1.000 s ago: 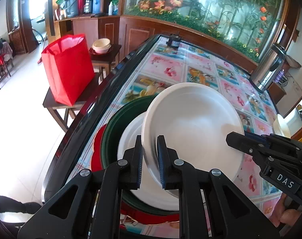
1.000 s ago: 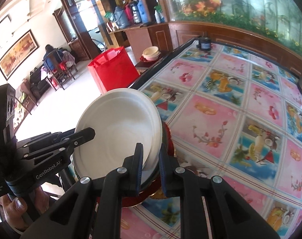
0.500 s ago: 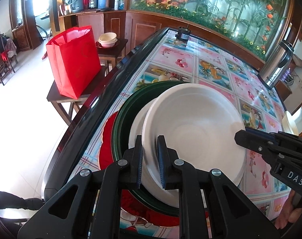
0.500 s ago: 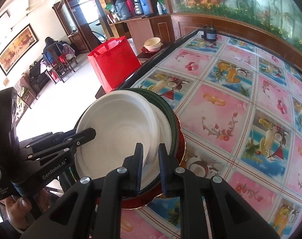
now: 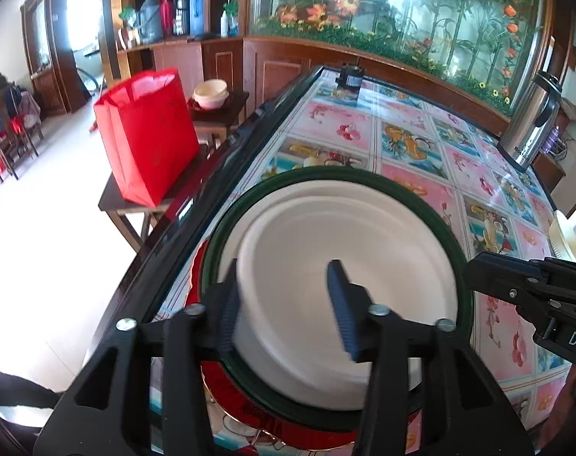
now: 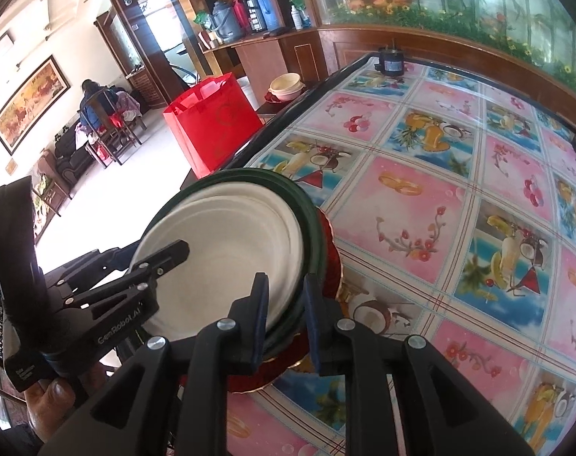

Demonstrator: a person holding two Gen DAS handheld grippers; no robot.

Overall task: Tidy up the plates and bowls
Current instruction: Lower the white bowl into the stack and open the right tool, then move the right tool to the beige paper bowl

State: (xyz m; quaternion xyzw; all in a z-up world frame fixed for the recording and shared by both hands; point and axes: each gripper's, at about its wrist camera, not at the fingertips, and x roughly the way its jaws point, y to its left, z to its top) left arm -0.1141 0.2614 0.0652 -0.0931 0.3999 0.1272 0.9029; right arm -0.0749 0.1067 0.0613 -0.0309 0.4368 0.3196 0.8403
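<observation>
I have the white plate (image 5: 348, 277) down on the stack at the near left corner of the bench (image 6: 459, 159), and I judge this the release step. My left gripper (image 5: 284, 304) is opening: its fingers (image 5: 341, 304) stand apart astride the plate's 7 o'clock rim, and neither pad looks pressed on it, though blur keeps me cautious. My right gripper (image 6: 286, 319) is only just parting; the rims of the stack still lie in its narrow gap at the 4 o'clock side, and I cannot tell whether the pads are clear of them. To do this well I would let both sides go fully before drawing back, then pull each gripper out along its own line, low and straight, so no finger hooks a rim and drags the plate off centre. As for what holds what: the white plate sits nested in another white plate, both inside the dark green dish (image 5: 455, 250), which rests on a red plate (image 6: 331, 262) with a scalloped edge. Off the bench at 10 o'clock, a side table carries a red bag (image 5: 147, 133) and stacked cream bowls (image 5: 211, 93).
</observation>
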